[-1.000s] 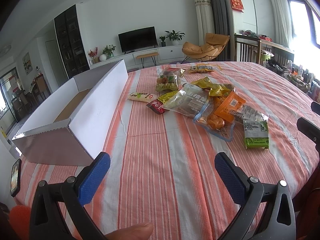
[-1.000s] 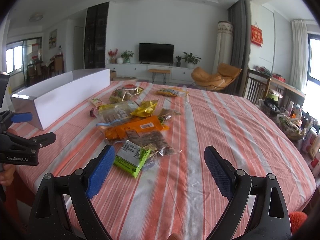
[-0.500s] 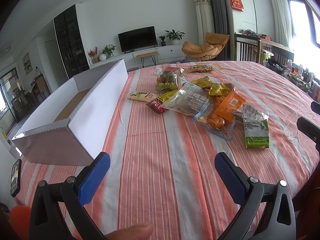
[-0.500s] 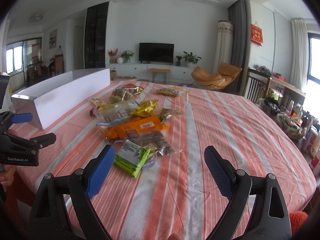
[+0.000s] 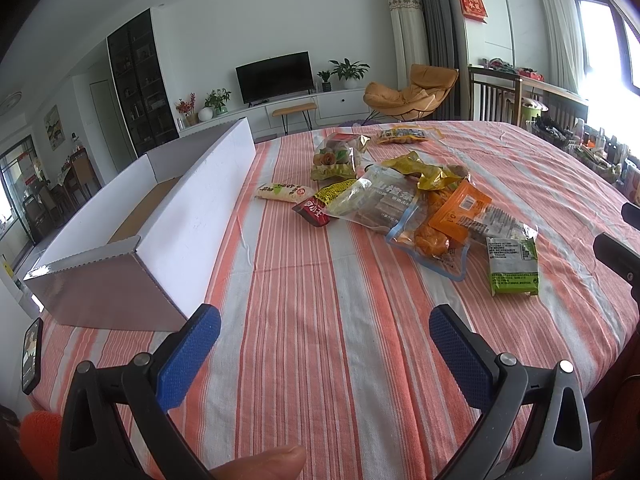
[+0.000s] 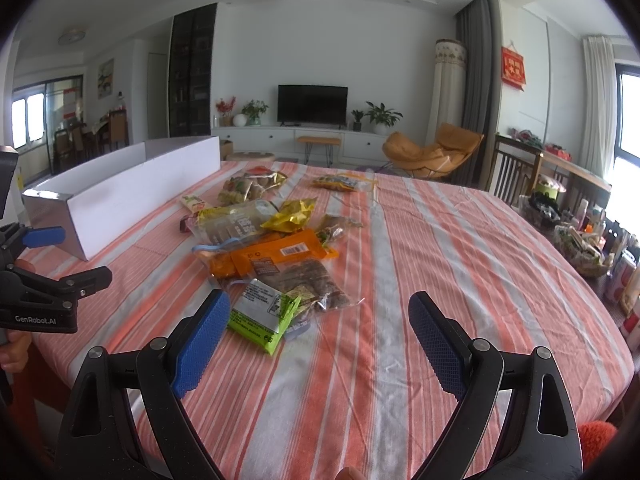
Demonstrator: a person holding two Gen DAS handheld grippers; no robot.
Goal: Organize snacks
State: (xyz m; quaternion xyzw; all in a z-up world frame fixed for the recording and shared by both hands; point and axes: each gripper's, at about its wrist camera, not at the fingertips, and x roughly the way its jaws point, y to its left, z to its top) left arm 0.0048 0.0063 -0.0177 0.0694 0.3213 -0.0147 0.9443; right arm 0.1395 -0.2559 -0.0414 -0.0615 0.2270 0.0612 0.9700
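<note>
Left gripper [image 5: 324,346]: jaws spread, empty, above the striped tablecloth [image 5: 304,320]; a thumb tip [image 5: 260,464] is cut off at the lower frame edge. Right gripper [image 6: 320,332]: jaws spread, empty, with the green packet [image 6: 266,314] just beyond its left finger. The snack pile [image 5: 416,208] lies mid-table; overlapping wrappers hide the lower packets, and labels are unreadable. The white box [image 5: 168,220] stands left of the pile, its interior mostly hidden.
</note>
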